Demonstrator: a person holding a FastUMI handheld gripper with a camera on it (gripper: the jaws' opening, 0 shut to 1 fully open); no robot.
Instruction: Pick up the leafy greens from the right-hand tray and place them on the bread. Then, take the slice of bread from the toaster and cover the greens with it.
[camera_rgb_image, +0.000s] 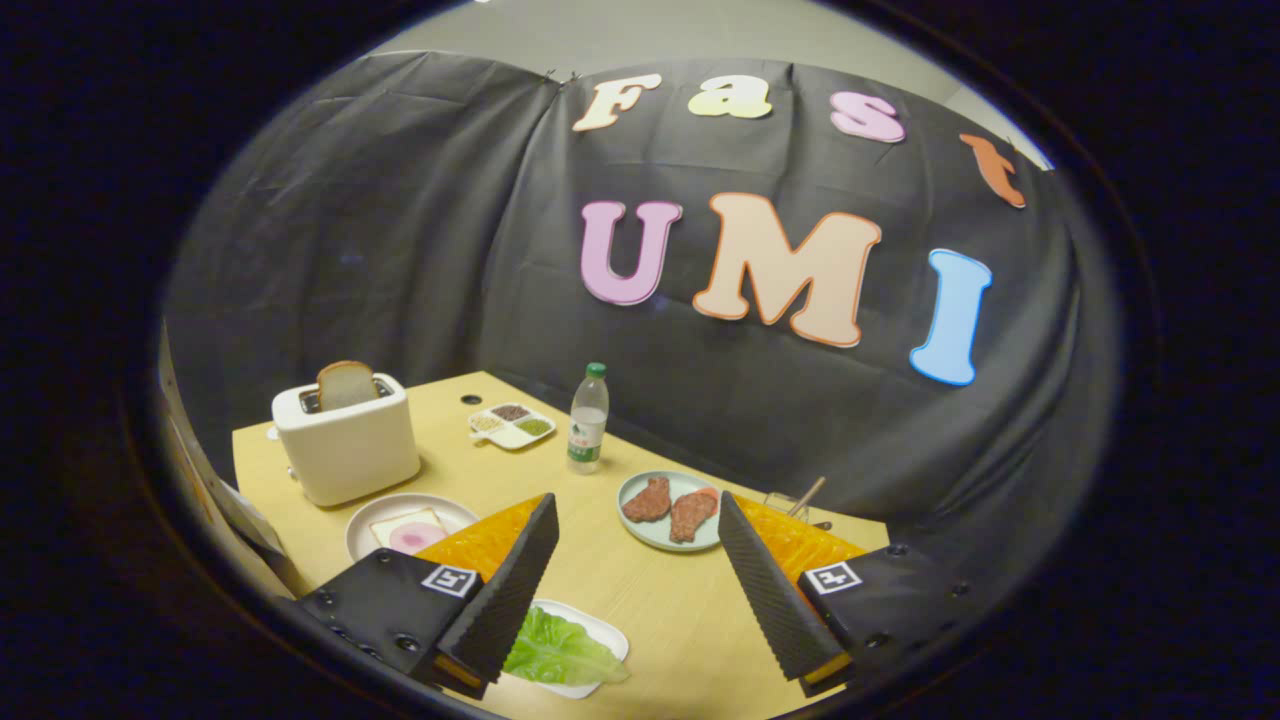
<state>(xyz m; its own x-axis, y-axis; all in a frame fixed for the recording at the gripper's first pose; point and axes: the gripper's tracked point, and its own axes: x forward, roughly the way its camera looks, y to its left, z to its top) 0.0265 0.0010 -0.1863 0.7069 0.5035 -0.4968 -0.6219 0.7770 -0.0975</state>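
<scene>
Your gripper (635, 575) hangs above a pale wooden table (610, 585), its two fingers spread wide with nothing between them but bare tabletop. At the table's far left corner stands a white toaster (347, 447) with one slice of bread (346, 383) upright in its slot. Beyond the right finger, a pale blue plate (640, 538) holds two brown pieces of meat (670, 508) side by side. Just beyond the left finger and in front of the toaster, a round white plate (372, 521) carries a flat slice of bread with a pink round on top (408, 532). The leafy greens (560, 652) lie on a small white tray (600, 632) just beside the left finger's tip, partly hidden by it. A clear bottle (588, 419) with a green cap stands mid-table; its label is too small to read. Left of it, a small divided dish (512, 425) holds brown and green fillings. Each finger bears a square black-and-white marker.
</scene>
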